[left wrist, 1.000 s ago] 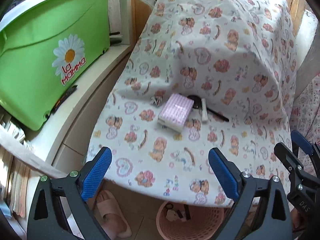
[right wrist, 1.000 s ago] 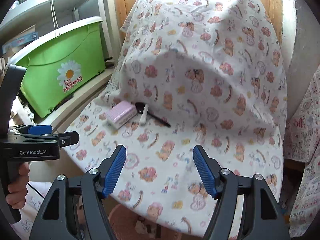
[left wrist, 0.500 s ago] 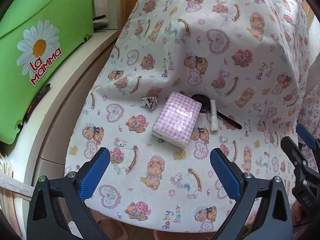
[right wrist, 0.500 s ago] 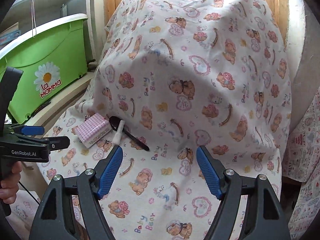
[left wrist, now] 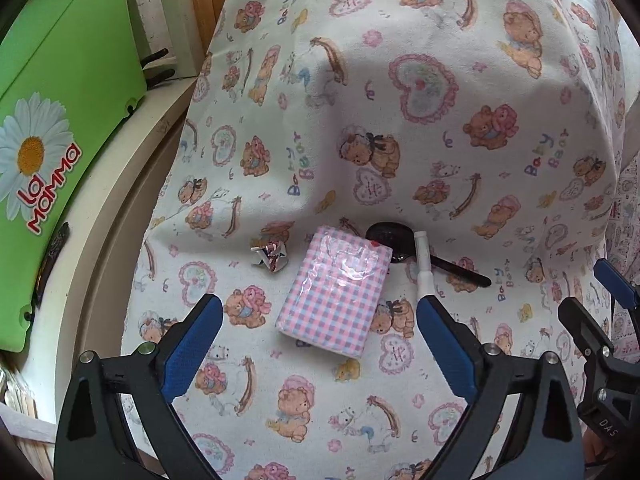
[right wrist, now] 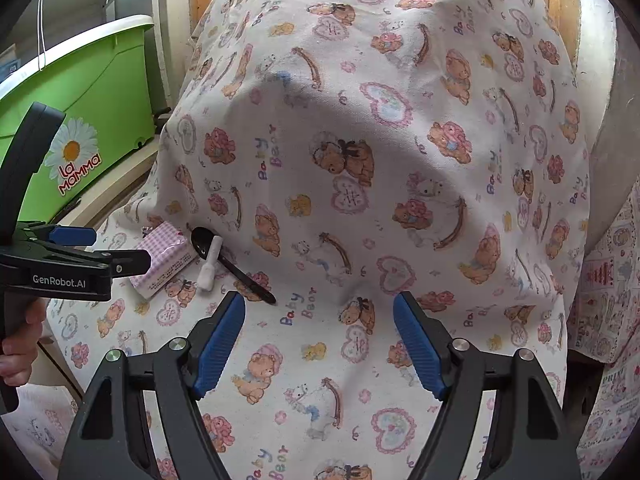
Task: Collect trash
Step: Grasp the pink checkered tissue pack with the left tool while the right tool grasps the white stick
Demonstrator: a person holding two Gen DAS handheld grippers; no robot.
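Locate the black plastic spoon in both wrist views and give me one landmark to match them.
Left wrist view: the black plastic spoon lies right of centre on the bear-print cloth, bowl at the far right corner of the pink checked tissue pack, handle running right.
Right wrist view: the spoon sits left of centre, just right of the tissue pack.
Shared landmark: the small white tube lying across the spoon.
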